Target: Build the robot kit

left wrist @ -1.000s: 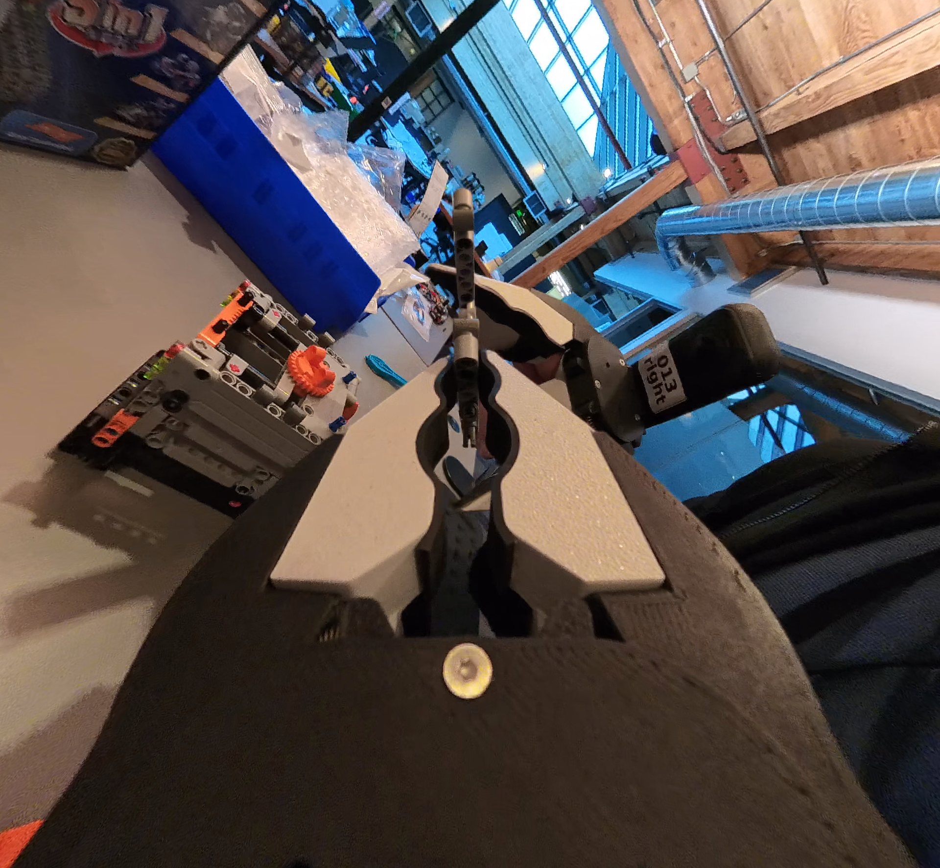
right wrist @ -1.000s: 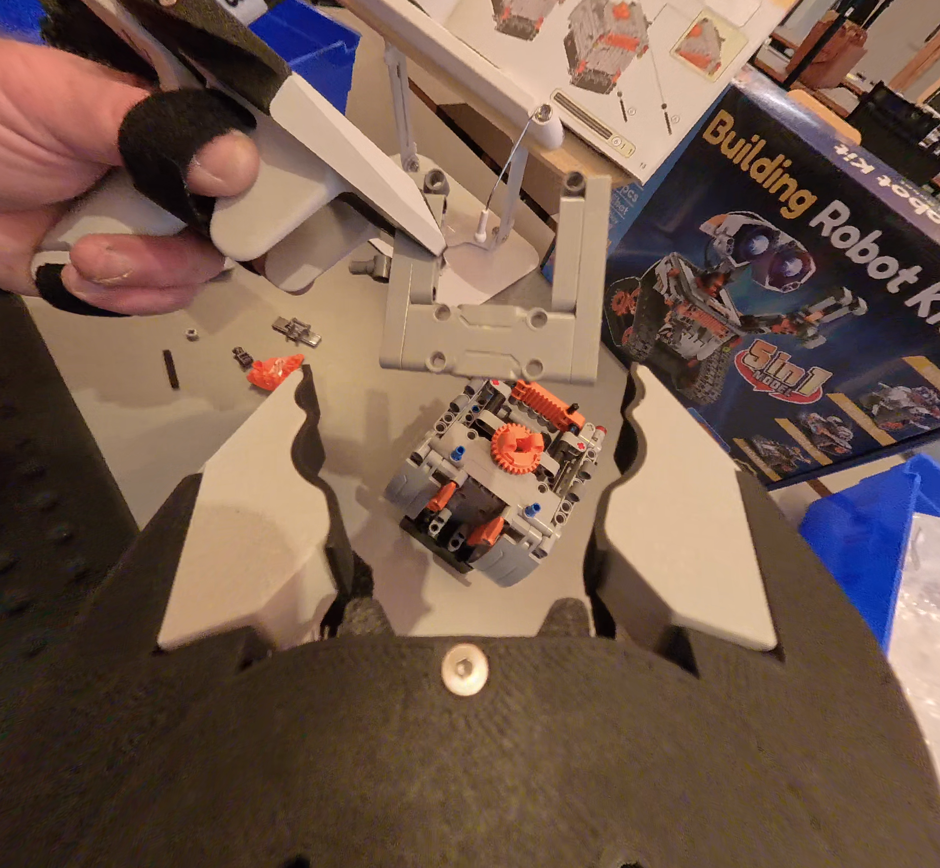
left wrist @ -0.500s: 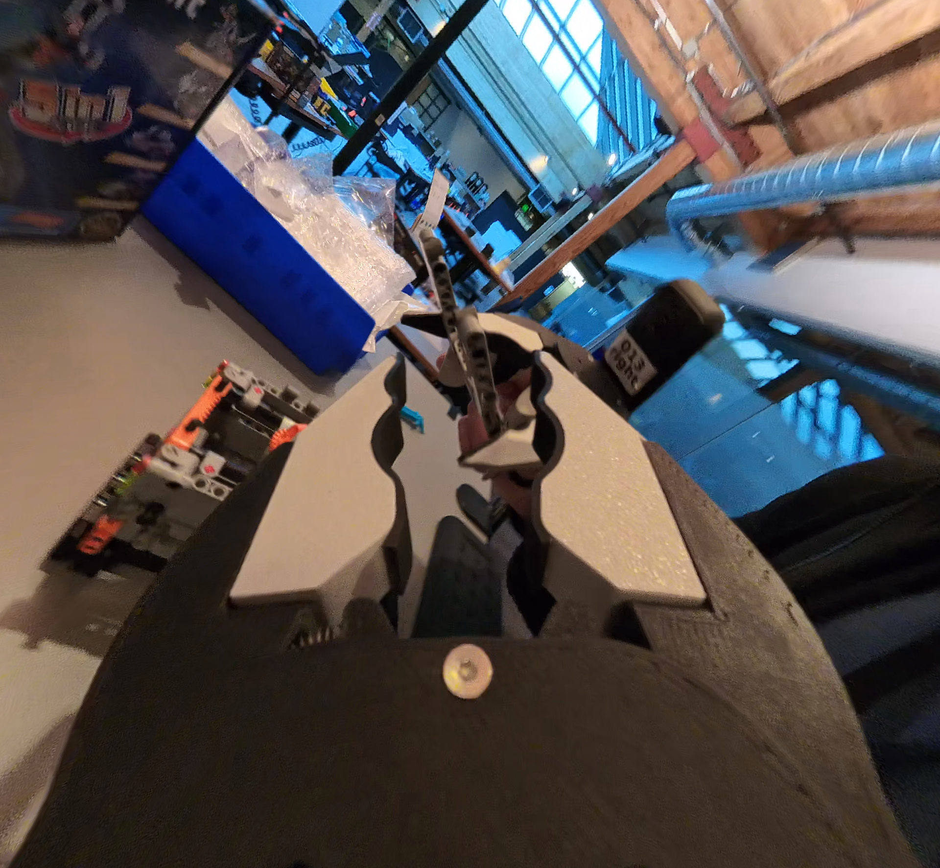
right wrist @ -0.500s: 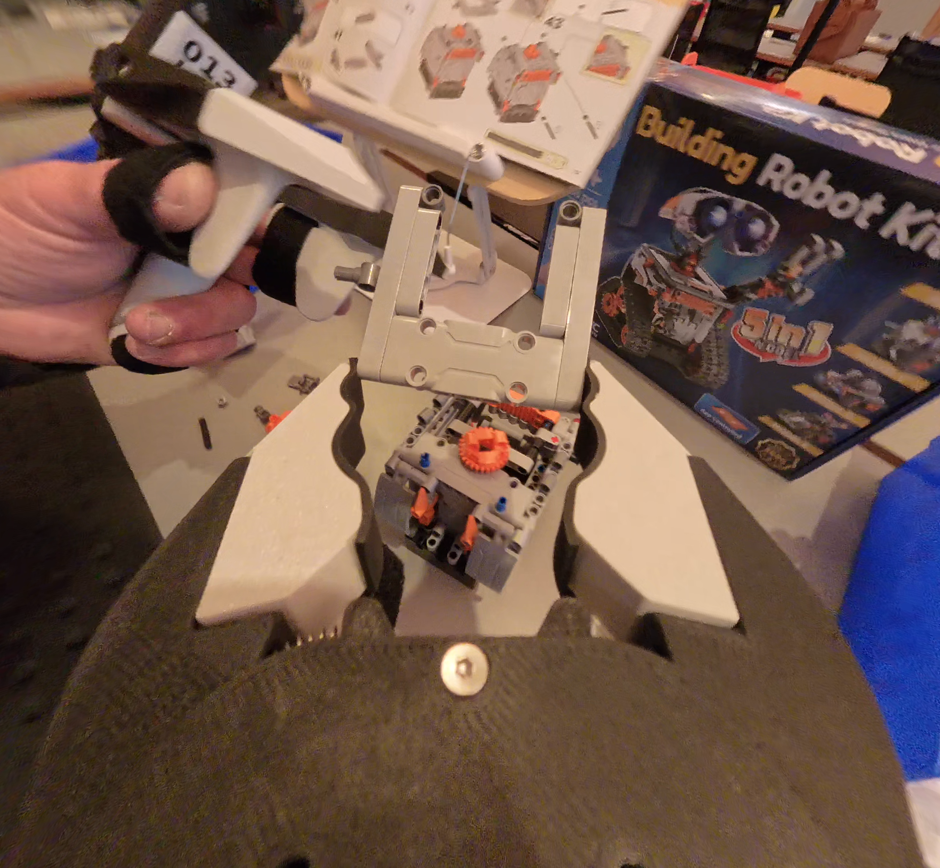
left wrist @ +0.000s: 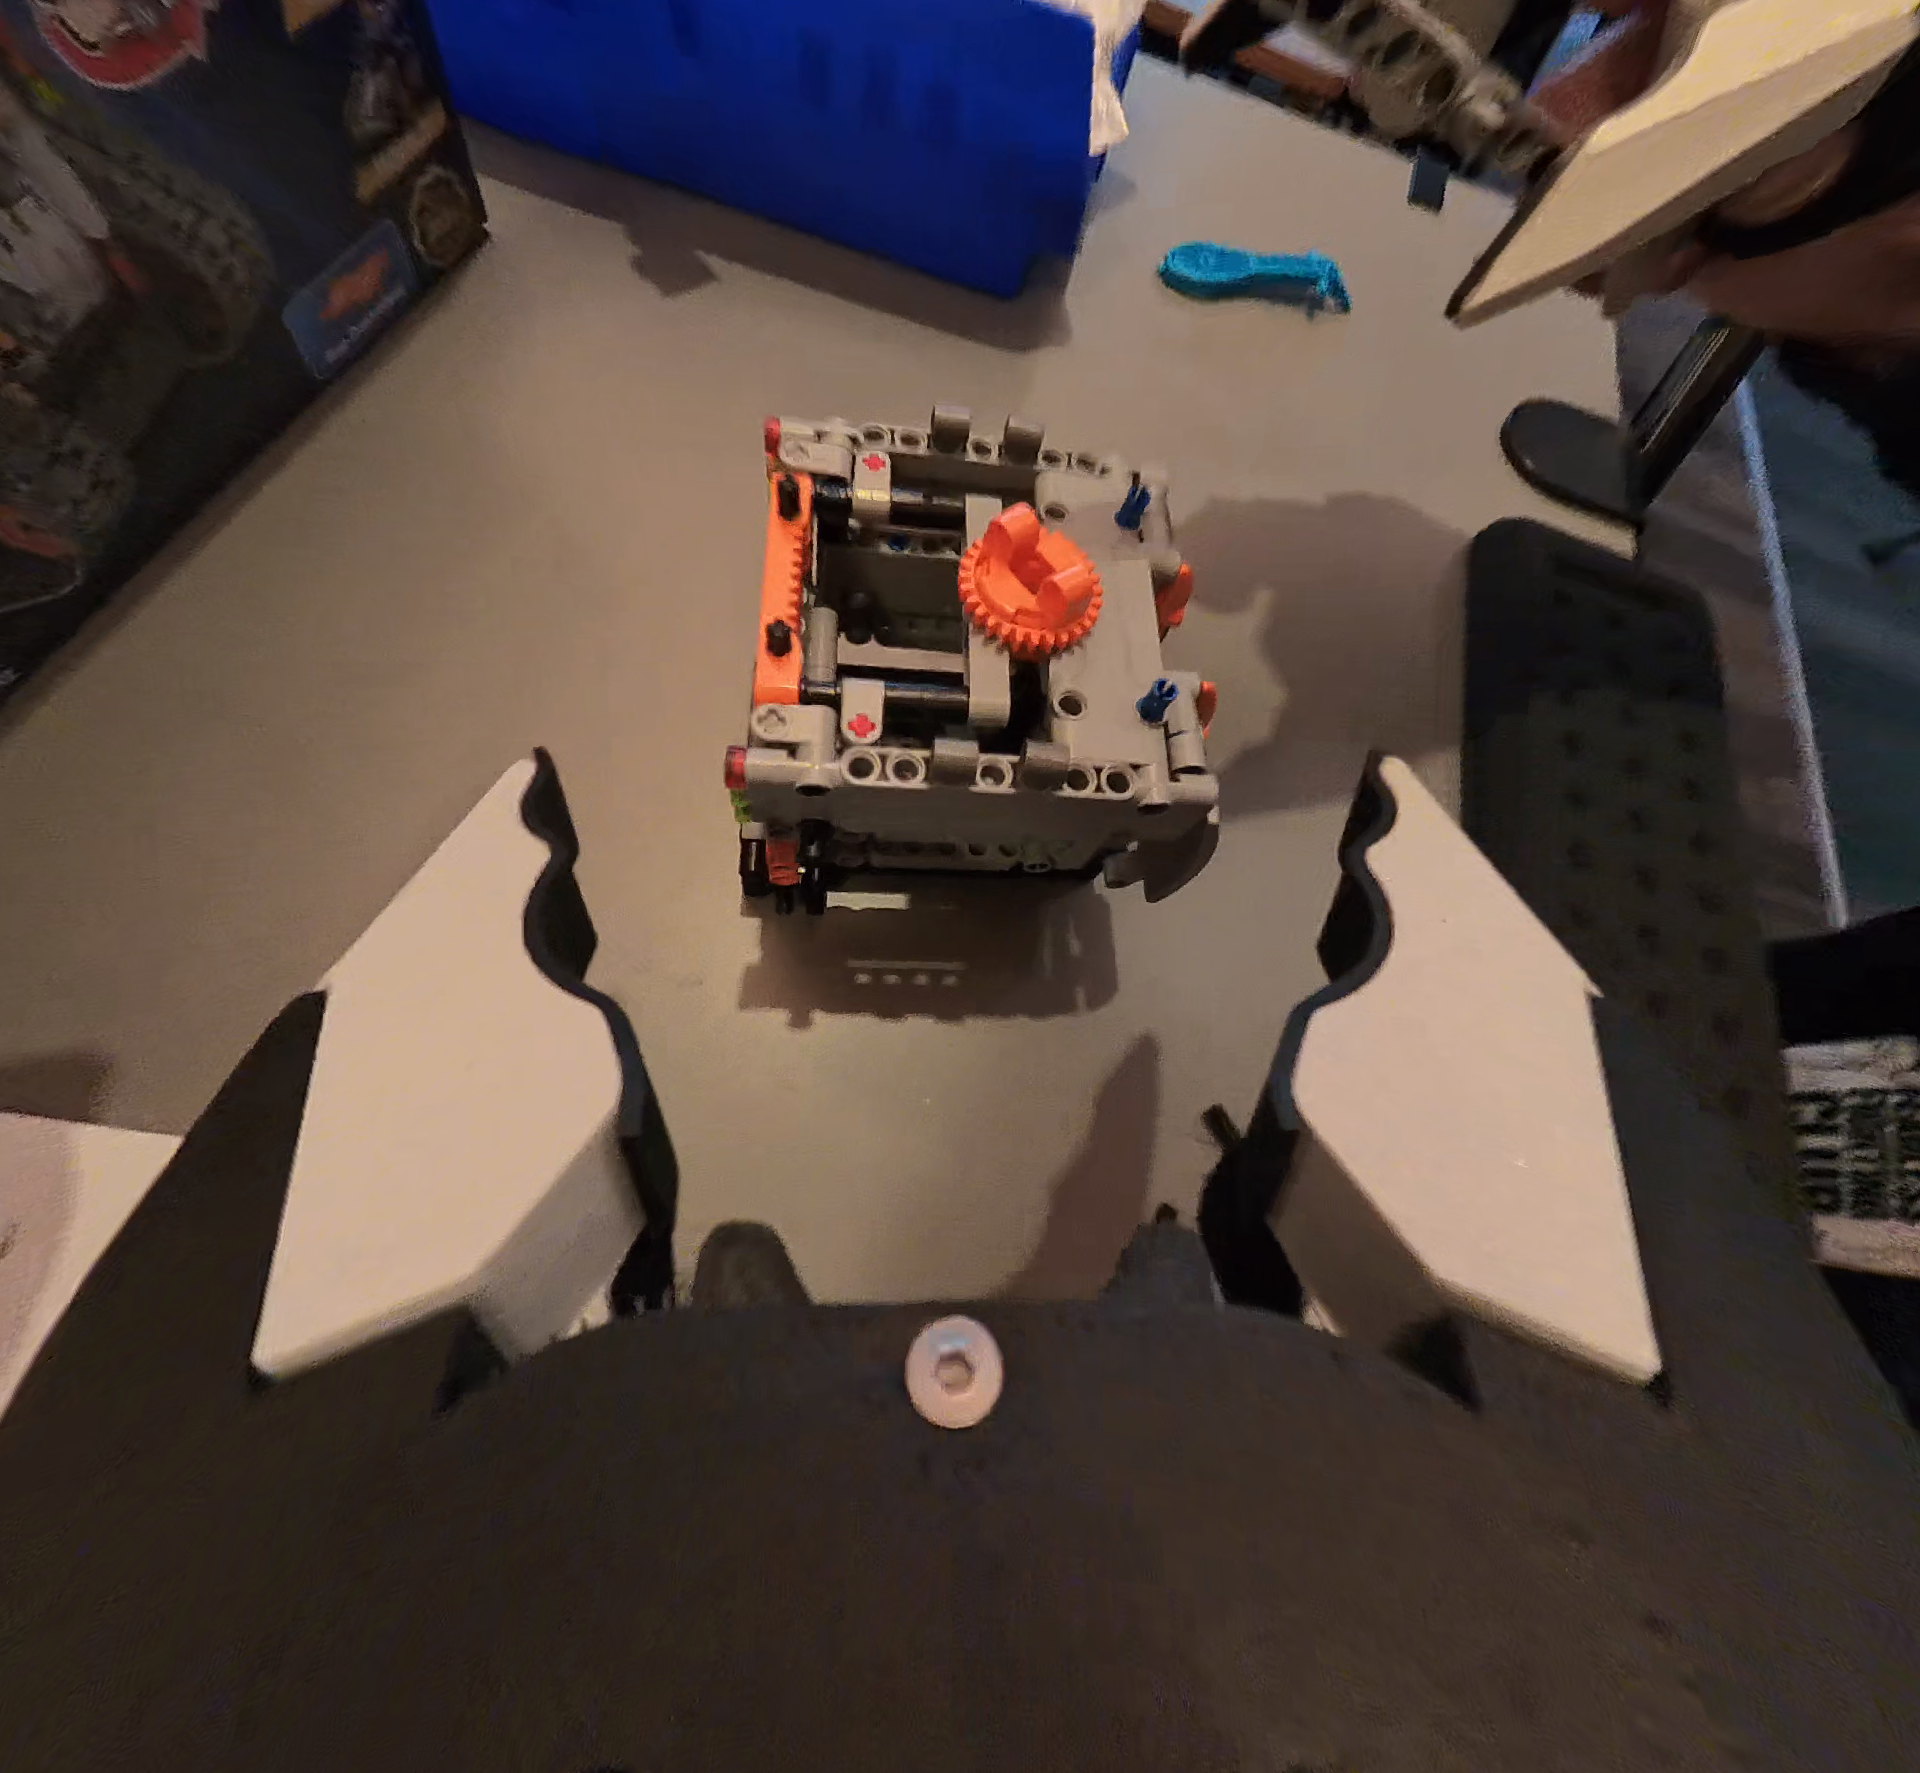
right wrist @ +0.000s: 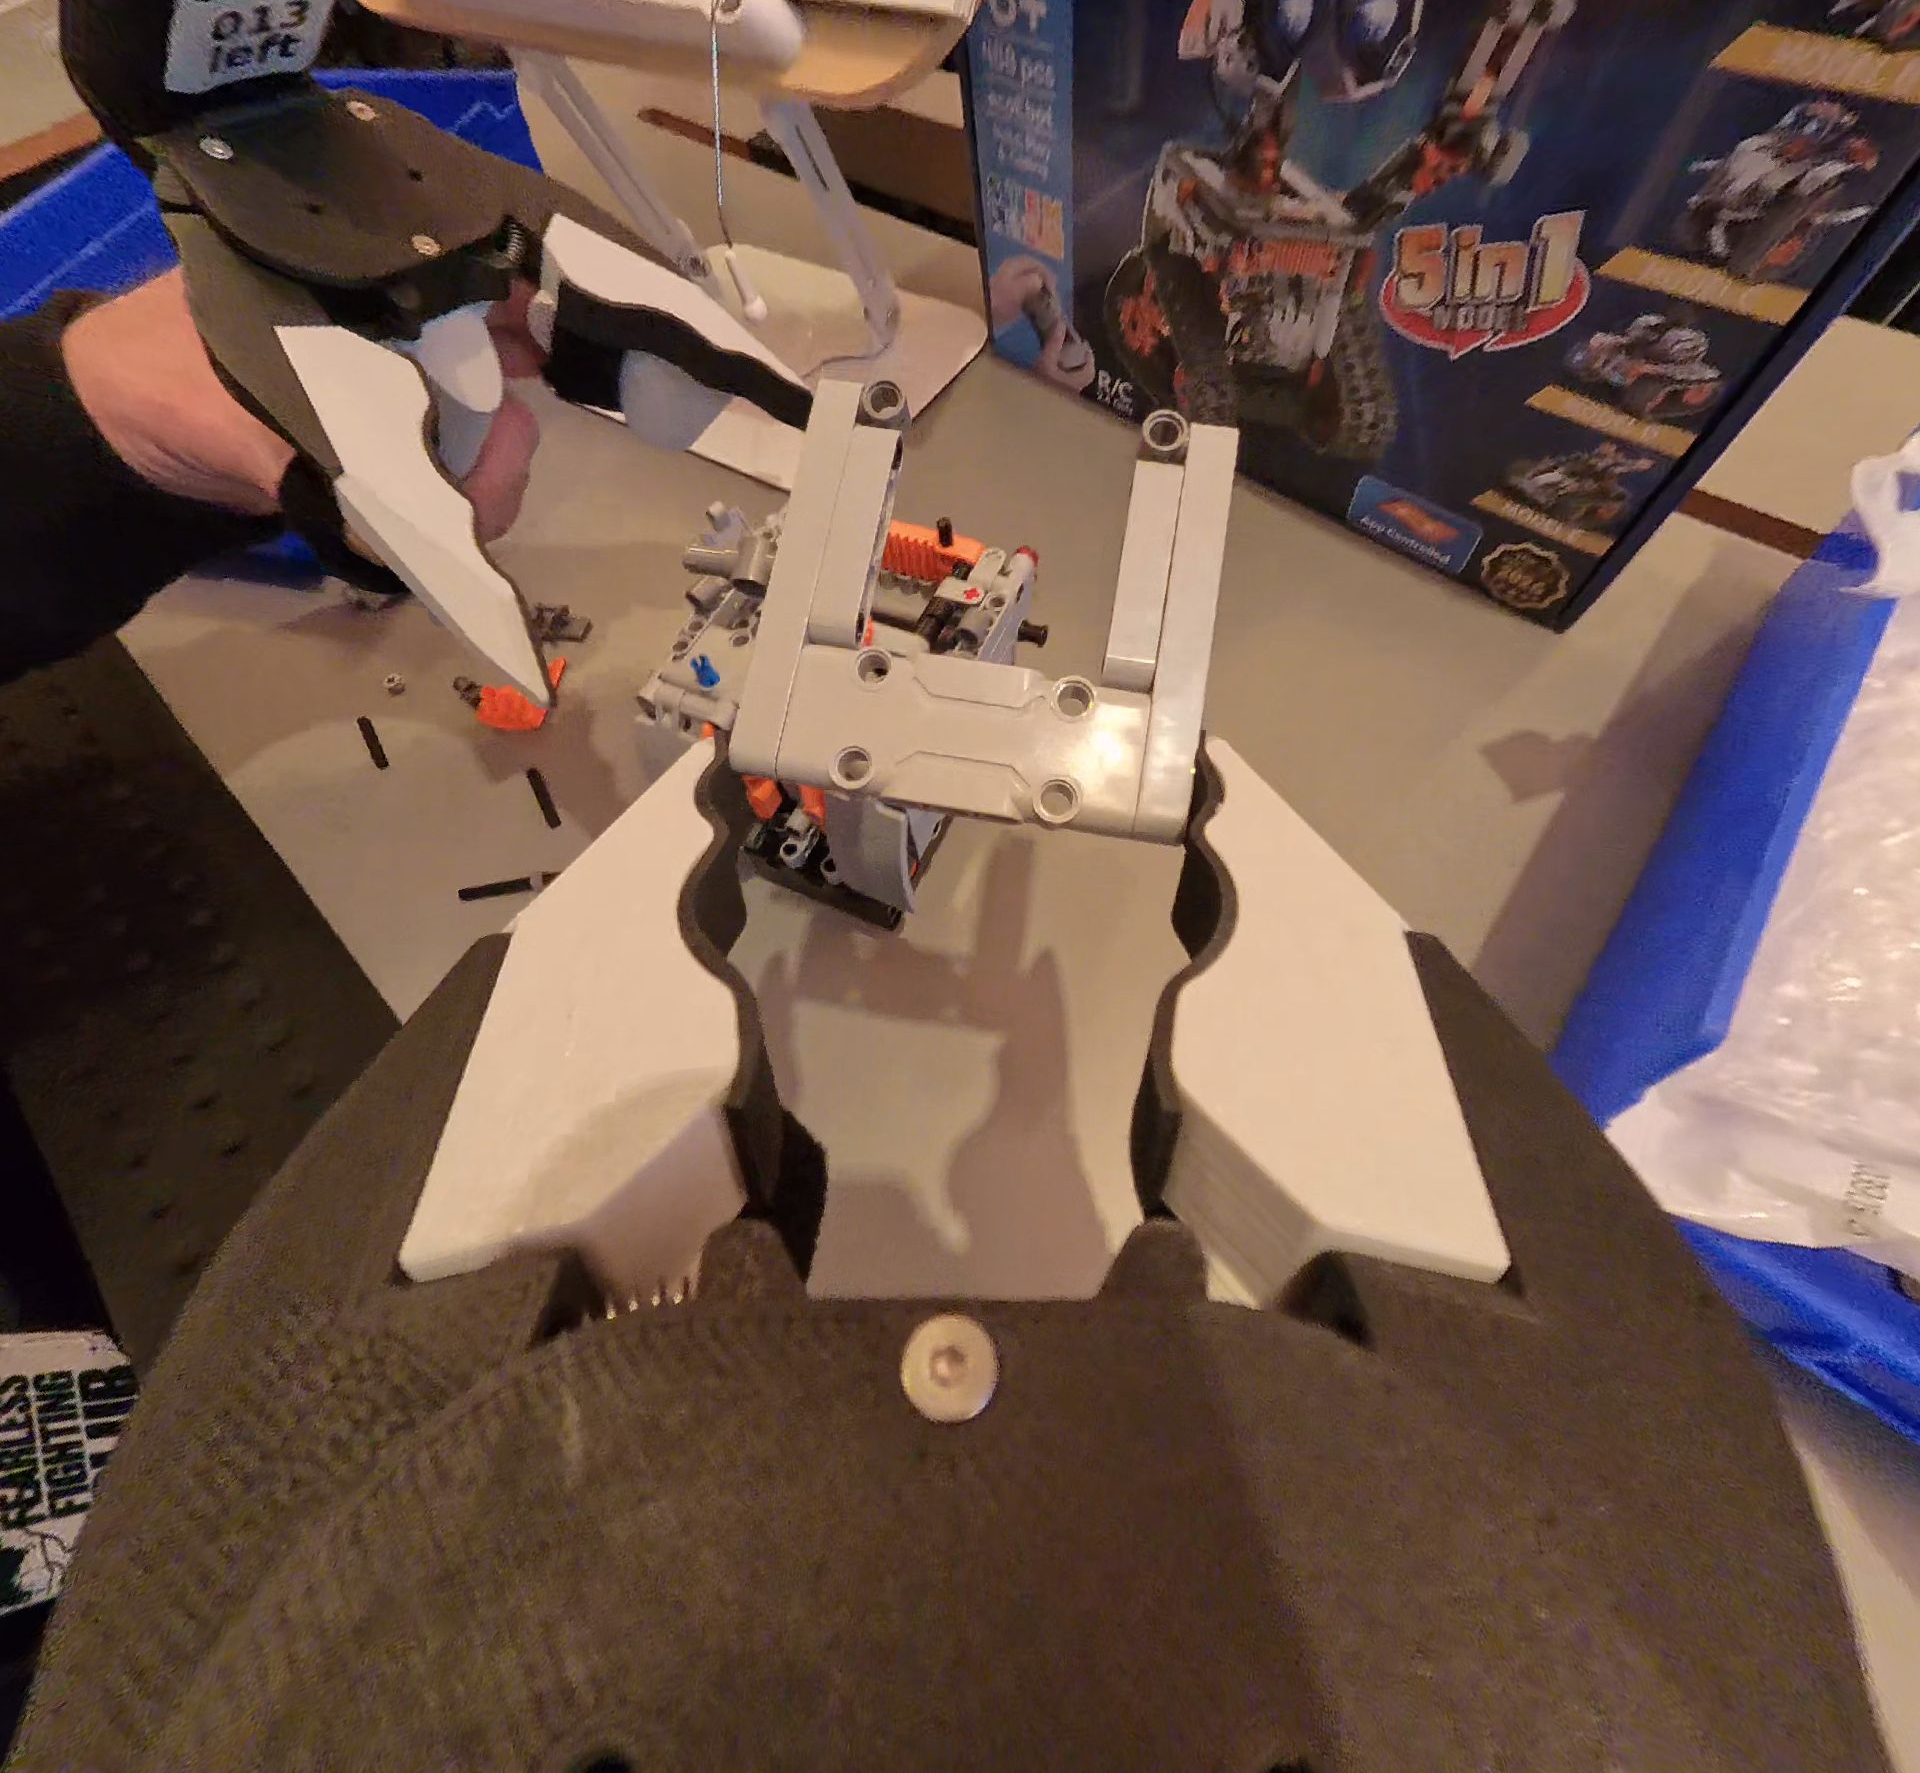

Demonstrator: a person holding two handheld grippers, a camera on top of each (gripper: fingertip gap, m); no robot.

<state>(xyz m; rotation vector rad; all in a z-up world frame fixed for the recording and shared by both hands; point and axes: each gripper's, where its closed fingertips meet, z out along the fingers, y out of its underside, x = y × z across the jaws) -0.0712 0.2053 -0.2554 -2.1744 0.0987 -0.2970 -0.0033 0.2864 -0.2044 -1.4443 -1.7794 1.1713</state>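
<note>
The right gripper (right wrist: 951,767) grips a grey U-frame (right wrist: 966,684) by its two sides, up in the air just above the block model (left wrist: 971,658). The left gripper (left wrist: 956,850) is wide and empty, above the model on the table (left wrist: 416,684). The frame is not yet joined to the model.

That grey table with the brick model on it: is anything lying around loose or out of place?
Yes. Small loose parts lie scattered left of the model: black pins, an orange piece. A blue strap lies alone near the blue bin.
</note>
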